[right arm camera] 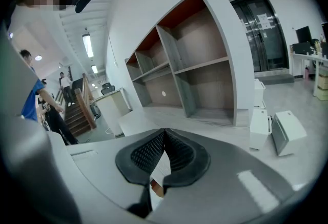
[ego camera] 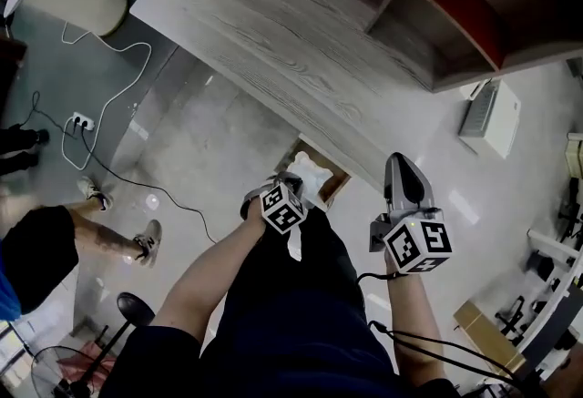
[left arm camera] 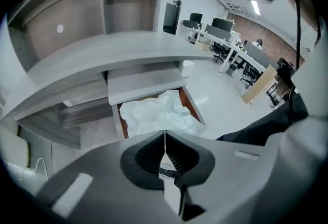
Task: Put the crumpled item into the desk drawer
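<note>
Bright, even indoor light, from ceiling strip lights (right arm camera: 85, 45) in the right gripper view. The pale floor (ego camera: 182, 168) shows soft glare patches; the white crumpled item (left arm camera: 154, 115) looks nearly washed out. Both gripper views bend strongly towards dark, vignetted edges; the nearest foreground seems slightly soft.

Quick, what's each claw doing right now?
Left claw: closed, pinching an edge of the white crumpled item.
Right claw: closed, empty.

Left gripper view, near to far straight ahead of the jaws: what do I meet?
Left gripper → crumpled white item in the open drawer → desk top → shelf unit.
</note>
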{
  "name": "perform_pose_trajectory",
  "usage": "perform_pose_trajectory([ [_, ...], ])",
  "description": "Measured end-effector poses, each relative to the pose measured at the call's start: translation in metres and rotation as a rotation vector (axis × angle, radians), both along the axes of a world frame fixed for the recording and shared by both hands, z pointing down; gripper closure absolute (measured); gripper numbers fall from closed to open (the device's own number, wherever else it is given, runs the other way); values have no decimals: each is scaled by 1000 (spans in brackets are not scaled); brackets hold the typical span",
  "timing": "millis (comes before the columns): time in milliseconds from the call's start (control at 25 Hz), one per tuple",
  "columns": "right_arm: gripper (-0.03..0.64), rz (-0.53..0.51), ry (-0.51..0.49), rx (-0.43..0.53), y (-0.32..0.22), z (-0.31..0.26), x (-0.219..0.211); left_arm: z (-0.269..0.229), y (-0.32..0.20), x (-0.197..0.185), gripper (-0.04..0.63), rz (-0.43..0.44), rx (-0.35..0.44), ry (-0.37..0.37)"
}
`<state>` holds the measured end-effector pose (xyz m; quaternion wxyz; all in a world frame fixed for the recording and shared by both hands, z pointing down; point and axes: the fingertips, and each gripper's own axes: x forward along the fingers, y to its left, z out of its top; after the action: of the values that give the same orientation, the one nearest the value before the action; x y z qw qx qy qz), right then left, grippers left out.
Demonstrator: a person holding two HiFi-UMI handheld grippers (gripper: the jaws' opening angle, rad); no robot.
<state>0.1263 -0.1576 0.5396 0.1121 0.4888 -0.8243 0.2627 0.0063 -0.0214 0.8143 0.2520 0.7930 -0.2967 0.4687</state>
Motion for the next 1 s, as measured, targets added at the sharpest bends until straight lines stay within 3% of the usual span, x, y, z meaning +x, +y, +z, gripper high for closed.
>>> perform_pose_trajectory([
  [440, 611, 53, -12, -34, 4, 15, 22, 25, -5, 13, 586, 37, -105, -62],
  [840, 611, 53, -21, -48, 4, 22, 18, 25, -16, 17, 583, 24, -96, -50],
  [1000, 611, 46, -25, -40, -1, 23, 14, 16, -25, 14, 583, 4, -57, -43],
])
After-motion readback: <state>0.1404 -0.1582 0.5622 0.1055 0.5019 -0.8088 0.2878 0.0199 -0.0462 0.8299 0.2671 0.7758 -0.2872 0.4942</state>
